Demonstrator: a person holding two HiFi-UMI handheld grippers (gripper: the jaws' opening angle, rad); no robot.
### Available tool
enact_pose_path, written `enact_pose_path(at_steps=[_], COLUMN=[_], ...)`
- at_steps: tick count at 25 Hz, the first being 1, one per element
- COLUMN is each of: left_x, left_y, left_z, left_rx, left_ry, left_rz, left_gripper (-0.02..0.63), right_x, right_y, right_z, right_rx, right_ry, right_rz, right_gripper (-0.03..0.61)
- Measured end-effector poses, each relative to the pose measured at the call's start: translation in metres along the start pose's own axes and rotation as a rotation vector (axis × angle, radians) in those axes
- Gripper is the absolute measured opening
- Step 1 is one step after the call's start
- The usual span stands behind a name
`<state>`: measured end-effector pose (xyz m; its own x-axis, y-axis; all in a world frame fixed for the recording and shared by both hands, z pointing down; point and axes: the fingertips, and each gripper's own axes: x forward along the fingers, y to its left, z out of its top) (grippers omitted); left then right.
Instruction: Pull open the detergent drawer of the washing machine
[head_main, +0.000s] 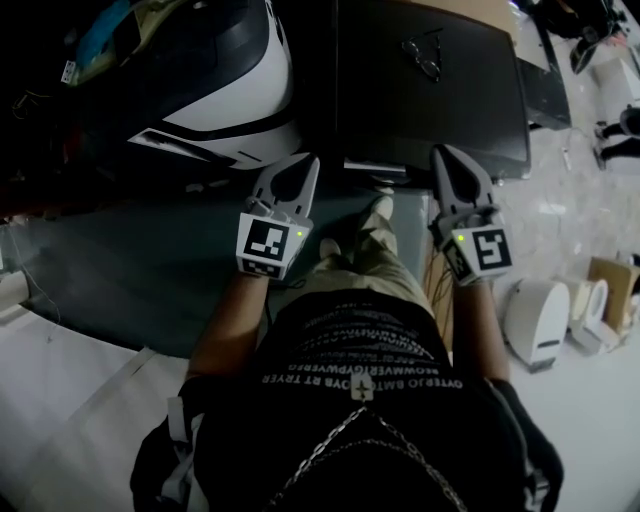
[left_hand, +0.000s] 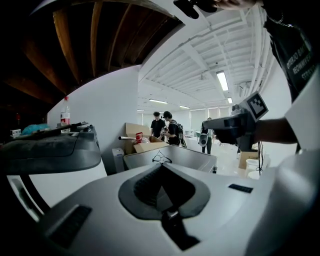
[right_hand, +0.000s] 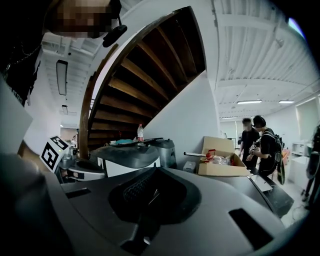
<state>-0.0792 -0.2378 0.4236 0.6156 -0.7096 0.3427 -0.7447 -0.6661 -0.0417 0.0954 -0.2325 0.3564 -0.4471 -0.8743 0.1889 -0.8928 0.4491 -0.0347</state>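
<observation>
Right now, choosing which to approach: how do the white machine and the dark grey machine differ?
The white machine is rounded with a black top; the dark grey machine is boxy and flat-topped. Eyeglasses lie on the dark grey machine, none visibly on the white machine.

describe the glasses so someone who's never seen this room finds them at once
Find the dark flat-topped machine straight ahead of the person, right of the white rounded machine. A pair of glasses lies on its top, toward the far side. They are small, thin dark wire rims on a smooth lid, unlike the bulky machines around.
</observation>
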Motion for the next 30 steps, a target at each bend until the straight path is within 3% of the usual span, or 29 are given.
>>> enact_pose_path(at_steps=[12,30], left_x=[0.055,0.096], left_y=[-0.002,-0.015], left_z=[-0.058,-0.138], left_rx=[-0.026,-0.077], left_ry=[0.146,0.273], left_rz=[-0.015,-0.047], left_gripper=[0.003,0.005], right_x=[0.045,0.032], right_y=[-0.040,-0.062], right_z=[-0.007,-0.174], right_rx=[0.000,0.033], right_ry=[0.010,0.301], right_rz=[0.055,0.037], right_gripper=[0.002,0.002])
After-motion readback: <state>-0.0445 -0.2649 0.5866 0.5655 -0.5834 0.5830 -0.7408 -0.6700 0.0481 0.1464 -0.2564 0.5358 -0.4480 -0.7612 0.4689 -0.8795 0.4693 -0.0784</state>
